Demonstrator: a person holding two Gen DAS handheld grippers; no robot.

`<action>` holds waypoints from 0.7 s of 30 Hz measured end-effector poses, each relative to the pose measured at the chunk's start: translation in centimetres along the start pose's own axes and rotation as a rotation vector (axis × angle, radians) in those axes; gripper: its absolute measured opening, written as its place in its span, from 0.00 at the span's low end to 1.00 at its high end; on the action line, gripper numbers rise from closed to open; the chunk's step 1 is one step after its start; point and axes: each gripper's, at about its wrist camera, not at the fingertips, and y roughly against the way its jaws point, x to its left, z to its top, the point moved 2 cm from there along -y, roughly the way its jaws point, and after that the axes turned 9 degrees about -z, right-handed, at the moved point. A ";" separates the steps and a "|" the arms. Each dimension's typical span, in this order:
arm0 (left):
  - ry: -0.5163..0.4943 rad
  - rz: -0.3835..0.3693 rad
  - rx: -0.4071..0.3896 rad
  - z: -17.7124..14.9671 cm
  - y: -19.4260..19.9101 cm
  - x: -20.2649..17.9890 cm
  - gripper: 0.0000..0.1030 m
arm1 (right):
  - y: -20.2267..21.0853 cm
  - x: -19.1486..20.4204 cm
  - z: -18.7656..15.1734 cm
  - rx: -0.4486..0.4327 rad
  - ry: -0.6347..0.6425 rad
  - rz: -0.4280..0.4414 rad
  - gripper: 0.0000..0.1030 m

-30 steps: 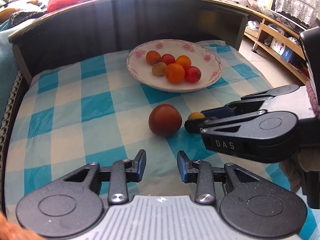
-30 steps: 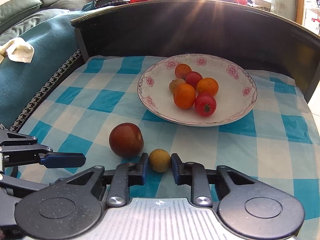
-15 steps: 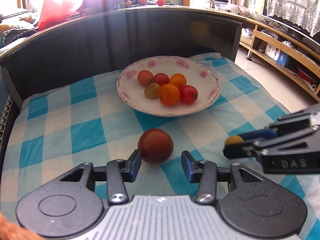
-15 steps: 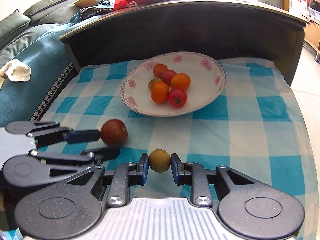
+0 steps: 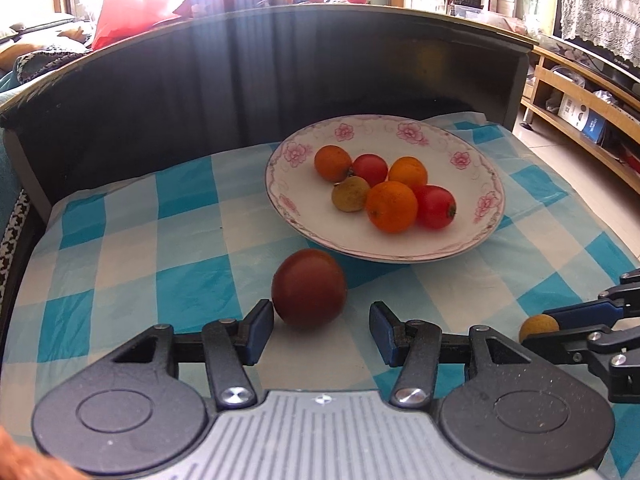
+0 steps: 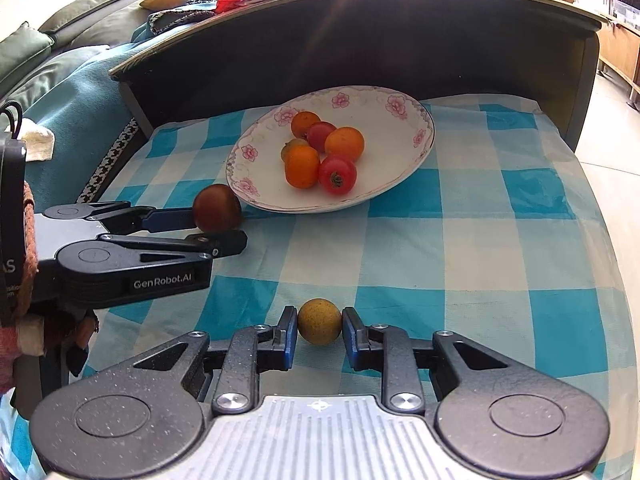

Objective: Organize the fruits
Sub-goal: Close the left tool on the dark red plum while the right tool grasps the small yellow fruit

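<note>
your left gripper (image 5: 321, 330) is standing open, its jaws having just been opening, and the dark red fruit (image 5: 309, 288) is sitting between them on the cloth, just in front of the plate (image 5: 494, 200). one pad is nearly touching the fruit's side while the other is standing clear, so you are coming in off-centre. to do this well, you are wanting to slide sideways until the fruit is sitting midway, push a little deeper so the pads are meeting its widest part, then close gently; it is round and looks likely to roll toward the plate rim.

your right gripper (image 6: 319, 334) is clamping the small yellow-brown fruit (image 6: 319, 321), well short of the plate, over the checked cloth (image 6: 480, 240). whether it is lifted off the cloth i cannot tell.

the right wrist view is showing your left gripper from the side, fingers flanking the dark fruit close to the plate rim. the left wrist view is showing the uneven gaps at the pads, which the other is hiding.
</note>
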 end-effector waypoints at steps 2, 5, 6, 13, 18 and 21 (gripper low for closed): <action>-0.007 0.000 -0.006 0.3 -0.3 0.2 0.58 | -0.1 0.1 0.0 0.003 0.000 0.002 0.19; -0.020 -0.008 -0.010 0.8 -0.9 0.7 0.58 | -0.2 0.2 0.0 0.004 0.006 0.007 0.19; -0.025 -0.011 -0.005 0.9 -1.1 0.8 0.58 | -0.2 0.2 0.0 0.003 0.007 0.008 0.19; -0.005 -0.014 -0.019 0.4 -0.8 0.9 0.53 | -0.3 0.3 0.2 0.004 0.006 0.007 0.19; -0.001 0.001 -0.017 0.3 -0.6 0.7 0.46 | -0.2 0.2 0.1 0.005 -0.002 0.011 0.19; -0.001 0.014 -0.002 0.4 -0.5 0.4 0.46 | -0.2 0.2 0.1 0.005 0.001 0.008 0.19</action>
